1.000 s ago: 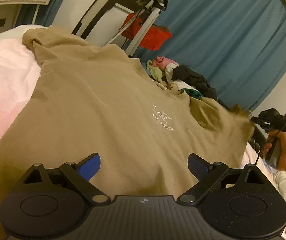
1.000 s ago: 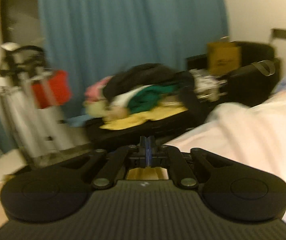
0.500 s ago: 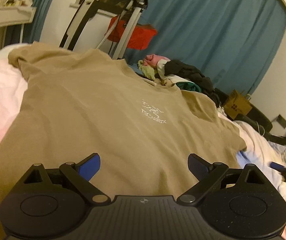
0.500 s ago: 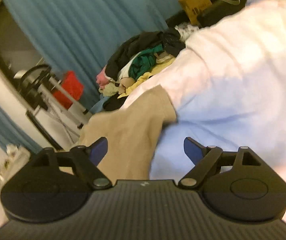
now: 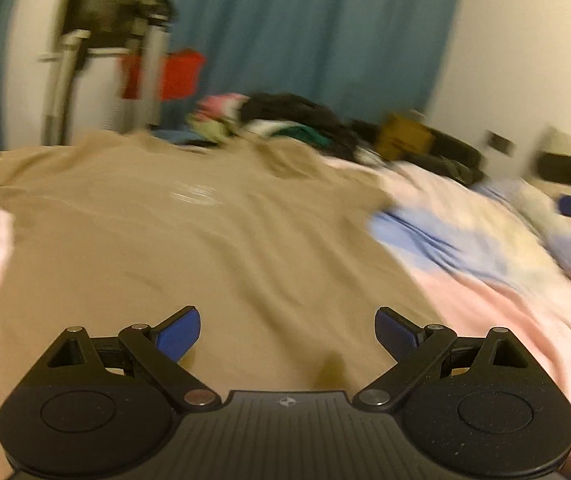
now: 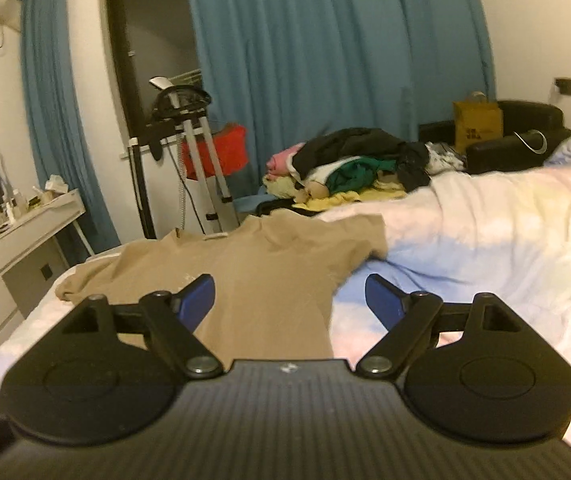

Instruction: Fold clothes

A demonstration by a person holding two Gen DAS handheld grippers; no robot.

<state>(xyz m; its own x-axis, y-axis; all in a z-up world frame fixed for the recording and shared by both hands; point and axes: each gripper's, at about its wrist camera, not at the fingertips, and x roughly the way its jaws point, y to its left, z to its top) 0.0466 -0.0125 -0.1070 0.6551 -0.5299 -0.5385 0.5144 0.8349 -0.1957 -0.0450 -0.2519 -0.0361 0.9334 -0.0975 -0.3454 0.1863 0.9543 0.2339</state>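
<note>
Both hands have swung back to the near end of the bed (image 6: 485,240); the right gripper (image 6: 287,300), pinched shut a second ago, now gapes empty. So does the left gripper (image 5: 287,332). Spread flat ahead lies the tan T-shirt (image 6: 253,276) (collar away, hem toward us), its length running straight out from the fingers, the left gripper nearer over it.

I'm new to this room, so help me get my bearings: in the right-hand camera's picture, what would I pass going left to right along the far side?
White desk → metal stand → red bag → clothes pile → yellow paper bag → black sofa.
</note>
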